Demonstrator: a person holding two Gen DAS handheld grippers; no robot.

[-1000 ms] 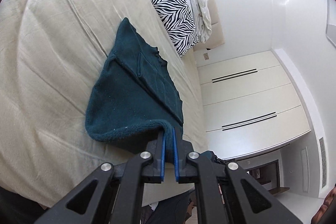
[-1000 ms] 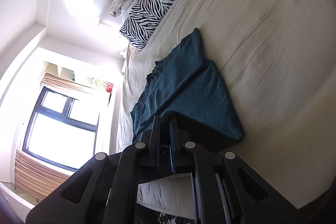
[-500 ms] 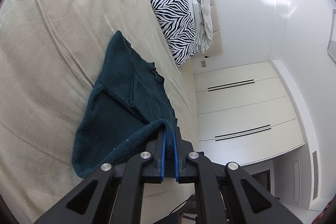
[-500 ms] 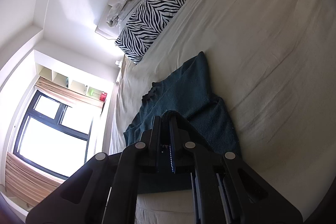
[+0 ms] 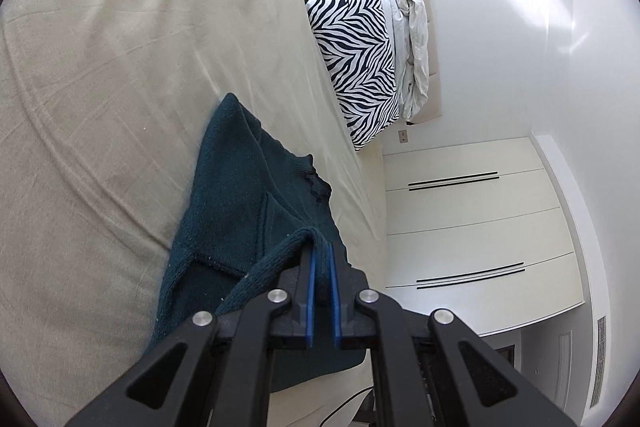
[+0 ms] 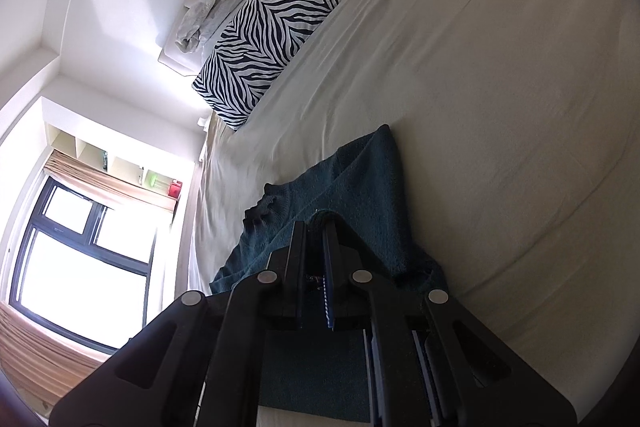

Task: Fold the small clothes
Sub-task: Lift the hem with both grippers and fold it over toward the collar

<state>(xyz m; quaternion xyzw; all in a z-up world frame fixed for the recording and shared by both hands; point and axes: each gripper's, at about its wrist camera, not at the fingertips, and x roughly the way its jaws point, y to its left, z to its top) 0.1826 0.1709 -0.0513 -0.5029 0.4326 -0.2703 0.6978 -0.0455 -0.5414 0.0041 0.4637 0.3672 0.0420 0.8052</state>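
Observation:
A dark teal knitted sweater (image 5: pixel 240 187) lies on the beige bed sheet (image 5: pixel 120 87), its far part flat and its near hem lifted. My left gripper (image 5: pixel 322 247) is shut on one corner of the hem, which drapes over the blue pads. In the right wrist view the same sweater (image 6: pixel 360 187) shows with its neckline toward the window side. My right gripper (image 6: pixel 314 227) is shut on the other hem corner, a fold of knit pinched between its fingers. The raised hem hangs over the sweater's lower body.
A zebra-striped pillow (image 5: pixel 356 63) leans at the head of the bed with a crumpled white cloth (image 5: pixel 412 47) behind it. White wardrobe doors (image 5: pixel 472 227) stand beside the bed on one side. A window (image 6: pixel 80 259) lies on the other side.
Both grippers have carried the hem forward over the sweater toward its neckline. The fold has deepened and less of the flat body shows in front of the fingers.

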